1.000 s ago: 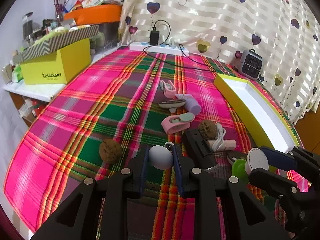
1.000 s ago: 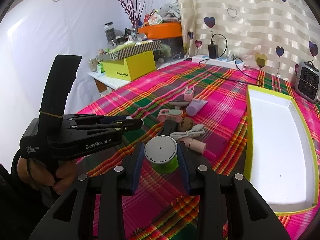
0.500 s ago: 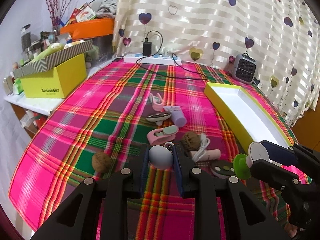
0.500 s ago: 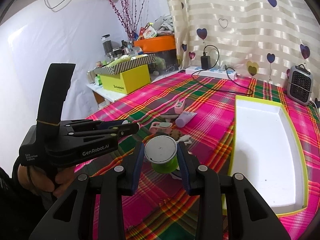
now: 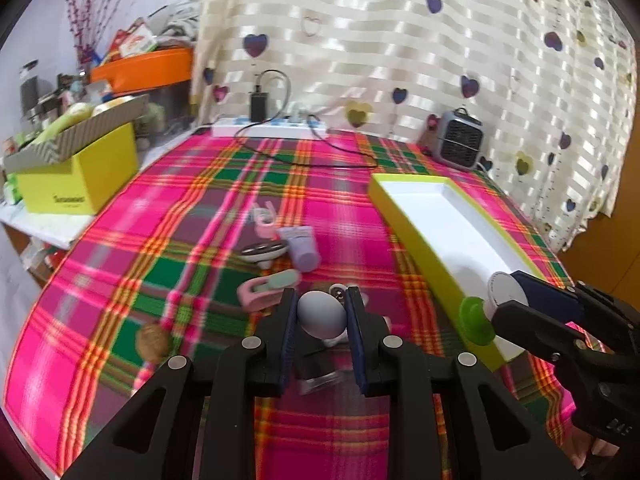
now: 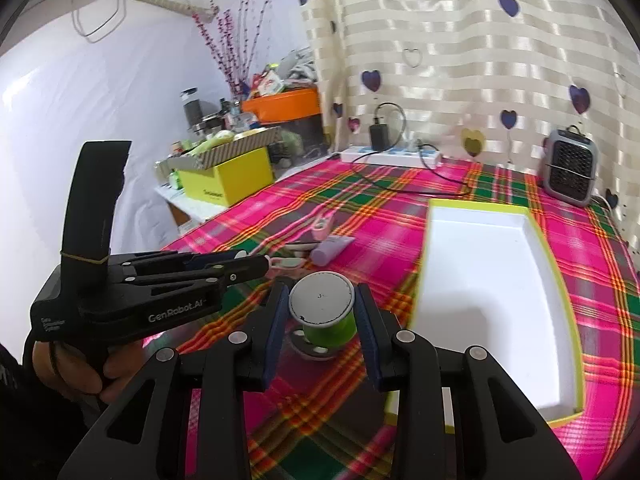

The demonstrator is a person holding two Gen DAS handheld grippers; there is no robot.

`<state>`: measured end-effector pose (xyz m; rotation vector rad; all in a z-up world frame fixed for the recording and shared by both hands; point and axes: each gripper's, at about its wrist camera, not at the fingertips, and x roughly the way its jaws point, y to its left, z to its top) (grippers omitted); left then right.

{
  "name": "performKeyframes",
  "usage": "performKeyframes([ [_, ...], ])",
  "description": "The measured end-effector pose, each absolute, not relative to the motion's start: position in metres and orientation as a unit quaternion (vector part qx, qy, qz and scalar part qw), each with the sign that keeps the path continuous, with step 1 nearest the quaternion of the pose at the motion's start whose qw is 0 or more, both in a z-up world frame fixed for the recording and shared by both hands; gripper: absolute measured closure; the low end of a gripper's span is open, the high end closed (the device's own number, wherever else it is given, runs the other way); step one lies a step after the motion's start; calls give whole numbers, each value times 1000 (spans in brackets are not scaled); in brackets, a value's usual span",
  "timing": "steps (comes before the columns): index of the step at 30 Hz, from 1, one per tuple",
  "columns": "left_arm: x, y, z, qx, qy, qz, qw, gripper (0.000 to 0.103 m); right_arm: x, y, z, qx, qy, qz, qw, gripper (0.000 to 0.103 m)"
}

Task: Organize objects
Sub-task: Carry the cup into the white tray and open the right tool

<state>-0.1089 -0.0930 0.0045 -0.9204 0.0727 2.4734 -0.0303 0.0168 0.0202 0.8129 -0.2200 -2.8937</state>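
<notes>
My left gripper (image 5: 321,316) is shut on a pale grey egg-shaped object (image 5: 321,315), held above the plaid tablecloth. My right gripper (image 6: 322,312) is shut on a green spool with a white cap (image 6: 325,312); it also shows at the right of the left wrist view (image 5: 490,306), beside the near end of the yellow-rimmed white tray (image 5: 404,216). The tray (image 6: 424,264) lies just right of the spool in the right wrist view. Loose items lie mid-table: a lilac tube (image 5: 301,247), a pink clip (image 5: 266,292), a walnut (image 5: 153,342).
A power strip with a charger (image 5: 268,128) and a small grey heater (image 5: 458,144) stand at the back by the curtain. A yellow box (image 5: 76,184) and an orange bin (image 5: 144,70) sit on a side shelf at left. A black object (image 5: 316,364) lies under my left gripper.
Both grippers have risen and moved toward the tray with their objects. The loose items now sit lower and farther in both views.
</notes>
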Motion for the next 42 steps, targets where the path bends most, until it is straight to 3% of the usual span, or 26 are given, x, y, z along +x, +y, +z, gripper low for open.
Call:
performKeyframes([
  [22, -101, 1, 7, -341, 49, 863, 369, 81, -11, 96, 6, 285, -121, -950, -40, 68],
  [42, -103, 63, -18, -383, 95, 820, 415, 81, -16, 138, -15, 327, -159, -927, -97, 68],
])
